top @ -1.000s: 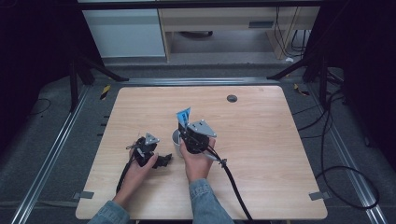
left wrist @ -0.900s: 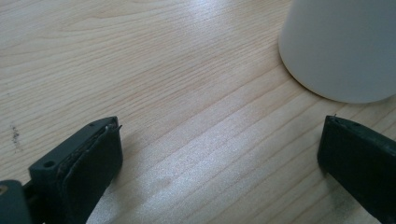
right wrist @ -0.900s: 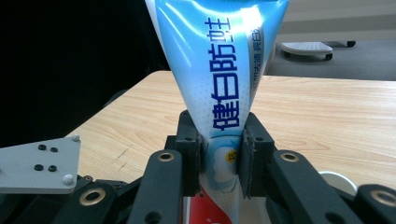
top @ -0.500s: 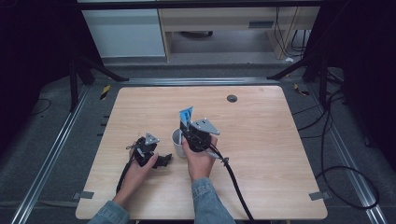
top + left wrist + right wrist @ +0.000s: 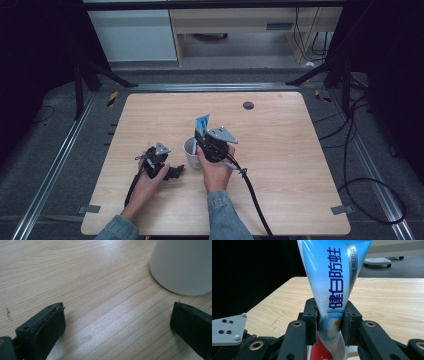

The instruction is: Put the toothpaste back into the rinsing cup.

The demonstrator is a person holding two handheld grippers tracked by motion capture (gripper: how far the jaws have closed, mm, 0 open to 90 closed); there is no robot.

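A white cup point(image 5: 191, 151) stands near the middle of the wooden table point(image 5: 280, 150). My right gripper point(image 5: 204, 142) is shut on a blue and white toothpaste tube point(image 5: 201, 123), held upright right over the cup. In the right gripper view the tube point(image 5: 332, 280) is pinched between the jaws of the right gripper point(image 5: 329, 322), and its red lower end reaches down to the cup rim point(image 5: 349, 353). My left gripper point(image 5: 176, 171) rests low on the table just left of the cup, open. In the left gripper view the left gripper point(image 5: 117, 322) has bare wood between its jaws and the cup point(image 5: 183, 265) stands ahead to the right.
A small dark round grommet point(image 5: 248, 105) sits in the table top near the far edge. Black cables point(image 5: 252, 197) trail from both grippers toward the near edge. White cabinets point(image 5: 135, 35) stand on the floor beyond the table.
The right gripper with the tube has shifted slightly right and nearer, staying over the cup. The left gripper has stayed still.
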